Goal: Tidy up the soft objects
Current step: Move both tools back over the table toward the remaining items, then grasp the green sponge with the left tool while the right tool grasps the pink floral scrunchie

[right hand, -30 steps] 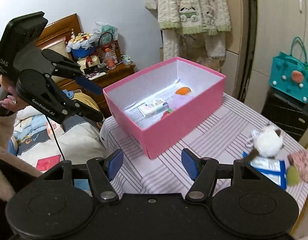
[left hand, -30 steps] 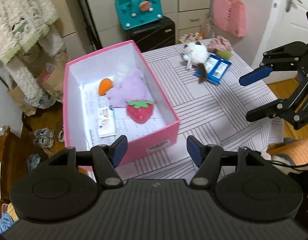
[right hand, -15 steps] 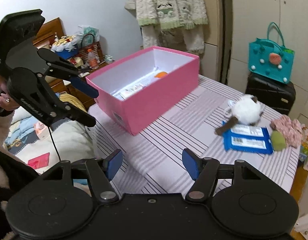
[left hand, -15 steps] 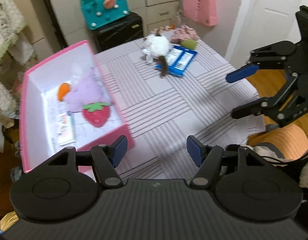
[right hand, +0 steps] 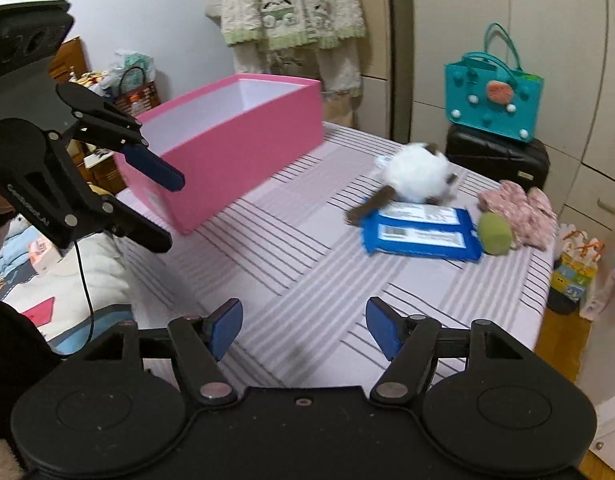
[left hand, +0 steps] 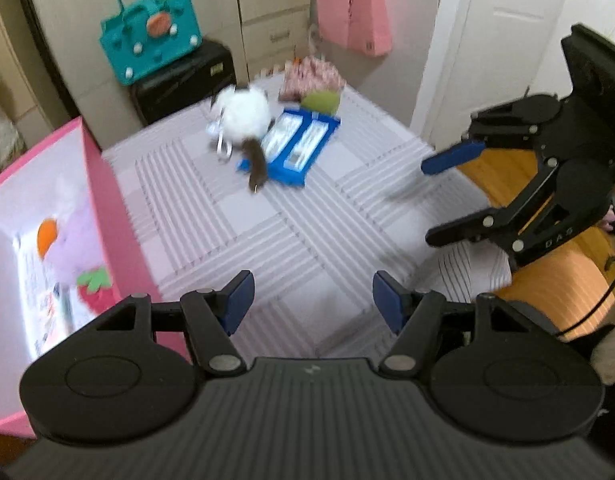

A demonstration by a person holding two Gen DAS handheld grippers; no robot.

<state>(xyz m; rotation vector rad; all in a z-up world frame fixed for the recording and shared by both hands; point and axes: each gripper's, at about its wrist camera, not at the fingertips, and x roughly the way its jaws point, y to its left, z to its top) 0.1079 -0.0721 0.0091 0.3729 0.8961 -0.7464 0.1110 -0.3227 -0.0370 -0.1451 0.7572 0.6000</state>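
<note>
Closing on the far cluster with both tools empty. Left gripper (left hand: 309,300): jaws moderately apart, nothing between them. Right gripper (right hand: 303,326): jaws have just been opening, now wide, only bare striped tablecloth (right hand: 291,248) in the gap. Pink box (right hand: 235,148) sits upper left of the right wrist frame; in the left wrist view its interior at the left edge already holds a strawberry plush (left hand: 93,290) and a lilac plush (left hand: 77,232). Next candidate, I judge, is the white plush cat (right hand: 417,172): it lies up and right of centre in the right wrist frame, touching the blue wipes pack (right hand: 419,236), brown tail trailing down-left over the pack's corner. Body looks roughly round, so no clear long axis; motion blur makes this uncertain. A green plush (right hand: 494,234) and pink floral cloth (right hand: 519,212) lie just beyond the pack. Which tool is nearer I cannot tell; the cat lies ahead of both, well short of contact.
</note>
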